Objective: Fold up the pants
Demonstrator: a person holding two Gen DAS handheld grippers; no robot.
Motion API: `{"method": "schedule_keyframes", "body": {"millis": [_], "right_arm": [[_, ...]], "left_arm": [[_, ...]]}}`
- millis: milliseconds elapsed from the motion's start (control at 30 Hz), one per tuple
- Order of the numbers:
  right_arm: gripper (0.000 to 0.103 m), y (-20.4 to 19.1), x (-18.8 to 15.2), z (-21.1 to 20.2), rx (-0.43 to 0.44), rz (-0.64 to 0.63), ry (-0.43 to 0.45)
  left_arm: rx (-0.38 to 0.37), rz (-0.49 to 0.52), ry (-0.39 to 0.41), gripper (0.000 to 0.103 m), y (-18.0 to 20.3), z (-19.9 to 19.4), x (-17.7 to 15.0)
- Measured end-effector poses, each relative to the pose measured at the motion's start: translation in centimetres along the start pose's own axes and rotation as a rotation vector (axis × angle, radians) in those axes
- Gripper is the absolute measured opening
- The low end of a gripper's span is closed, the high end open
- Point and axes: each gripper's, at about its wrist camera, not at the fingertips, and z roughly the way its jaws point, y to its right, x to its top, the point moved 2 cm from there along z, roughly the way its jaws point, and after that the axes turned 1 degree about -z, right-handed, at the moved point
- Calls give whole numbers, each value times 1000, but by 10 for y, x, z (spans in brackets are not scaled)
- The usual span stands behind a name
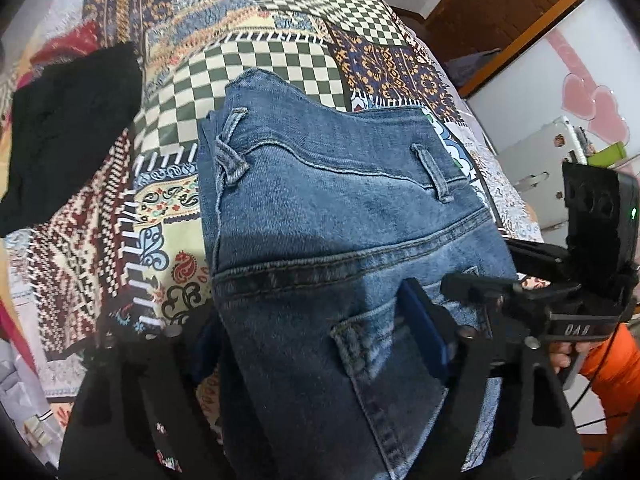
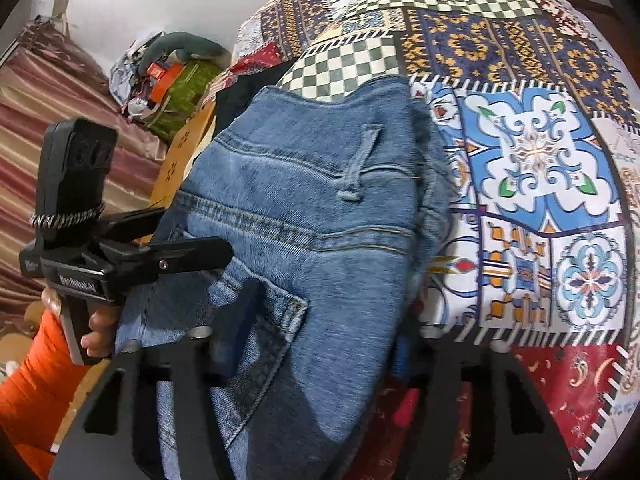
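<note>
Your folded jeans (image 1: 340,216) drape across both pairs of fingers and hide most of them. In your left wrist view only one blue-padded finger (image 1: 420,328) of the left gripper (image 1: 320,344) shows, lying on the denim beside the back pocket; the opposite finger is buried under the cloth's left edge, so the jaws straddle the fabric — whether the pads truly pinch it you cannot tell. The right gripper (image 2: 304,344) is no clearer in its own view: the denim bulges over its fingers, the pads are out of sight, and a grip cannot be confirmed.

Beyond your fingertips the waistband and belt loops (image 2: 360,164) point away from you, resting on the patchwork bedspread (image 2: 520,152). Left of the left fingers a black garment (image 1: 68,132) lies on the spread, its edge cut off by the frame.

Each view catches the other tool at its edge, with a hand (image 2: 96,328) and an orange sleeve (image 1: 608,364) partly cropped. The clutter (image 2: 168,80) past the bed's far corner is too jumbled to sort out.
</note>
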Motion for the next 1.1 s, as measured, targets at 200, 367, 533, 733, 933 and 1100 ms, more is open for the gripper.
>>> {"method": "schedule_keyframes", "body": {"millis": [200, 367, 533, 733, 933, 1100], "right_arm": [[25, -16, 0, -12, -72, -56, 35], [22, -44, 10, -25, -92, -135, 85], [20, -88, 33, -38, -94, -235, 158], [19, -140, 69, -41, -60, -310, 248], [17, -181, 96, -19, -56, -380, 277], [17, -200, 117, 19, -50, -393, 241]], "left_arm": [[68, 23, 66, 54, 9, -24, -8], [127, 62, 211, 52, 13, -66, -24], [205, 71, 365, 51, 5, -119, -29], [237, 12, 505, 51, -28, -176, -24], [246, -56, 555, 51, -79, -201, -18], [213, -141, 544, 51, -134, -202, -11]]}}
